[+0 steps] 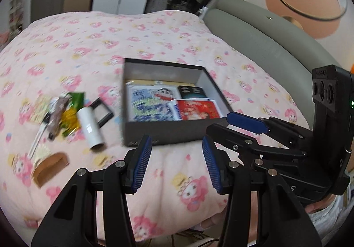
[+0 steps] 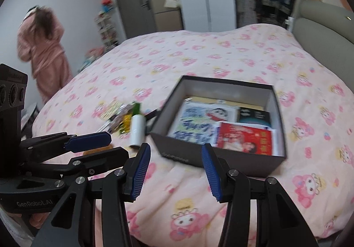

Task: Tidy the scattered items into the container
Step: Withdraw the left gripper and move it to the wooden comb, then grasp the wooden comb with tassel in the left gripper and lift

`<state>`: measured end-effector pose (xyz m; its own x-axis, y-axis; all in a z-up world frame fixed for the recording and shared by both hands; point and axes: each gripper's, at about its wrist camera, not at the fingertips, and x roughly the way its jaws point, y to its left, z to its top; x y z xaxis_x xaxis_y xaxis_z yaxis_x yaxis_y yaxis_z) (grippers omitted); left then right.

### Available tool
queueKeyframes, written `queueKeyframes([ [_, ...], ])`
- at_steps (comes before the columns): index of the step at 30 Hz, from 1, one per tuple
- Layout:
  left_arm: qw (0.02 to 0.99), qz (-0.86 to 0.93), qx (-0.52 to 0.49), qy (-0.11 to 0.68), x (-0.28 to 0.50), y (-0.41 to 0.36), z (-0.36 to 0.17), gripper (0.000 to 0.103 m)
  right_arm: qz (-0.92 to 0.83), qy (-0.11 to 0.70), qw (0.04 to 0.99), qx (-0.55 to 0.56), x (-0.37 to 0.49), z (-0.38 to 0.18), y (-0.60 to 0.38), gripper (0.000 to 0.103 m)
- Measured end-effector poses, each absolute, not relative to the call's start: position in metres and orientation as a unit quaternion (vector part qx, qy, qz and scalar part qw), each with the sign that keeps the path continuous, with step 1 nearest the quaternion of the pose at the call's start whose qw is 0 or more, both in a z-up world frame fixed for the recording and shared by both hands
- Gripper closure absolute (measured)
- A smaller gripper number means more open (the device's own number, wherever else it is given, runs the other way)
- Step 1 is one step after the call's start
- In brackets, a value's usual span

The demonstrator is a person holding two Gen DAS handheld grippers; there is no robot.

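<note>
The left gripper tilts downward, its blue-padded jaws standing apart with nothing between them; the right gripper hangs just beside it at much the same downward slant, jaws likewise parted and empty; each shows in the other's view, side by side.

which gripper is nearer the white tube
Left. The left gripper is beside the white tube; the right gripper sits farther off, before the box.

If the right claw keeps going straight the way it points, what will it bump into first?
Probably the near wall of the dark box, which sits straight ahead of the open, empty right claw. Depth is hard to judge.
</note>
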<state>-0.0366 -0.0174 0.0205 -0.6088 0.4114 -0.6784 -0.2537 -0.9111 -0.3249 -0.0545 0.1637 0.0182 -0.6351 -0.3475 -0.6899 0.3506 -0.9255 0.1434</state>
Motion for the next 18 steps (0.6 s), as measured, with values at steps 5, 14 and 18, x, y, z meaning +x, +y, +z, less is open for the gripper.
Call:
queueKeyframes([
  [5,0.132,0.901,-0.39,-0.135,-0.008,-0.082,0.013,0.058,-0.891,0.044,0.237,0.383,-0.051,0.017,0.101,0.059],
  [14,-0.029,0.894,-0.409,-0.181,0.019,-0.191,-0.029,0.056,-0.857,0.132,0.316,0.386,-0.056,-0.015,-0.029,0.059],
  [18,-0.081,0.878,-0.418,-0.219,0.011,-0.231,-0.062,0.055,-0.843,0.177,0.314,0.4,-0.073,-0.042,-0.075,0.059],
])
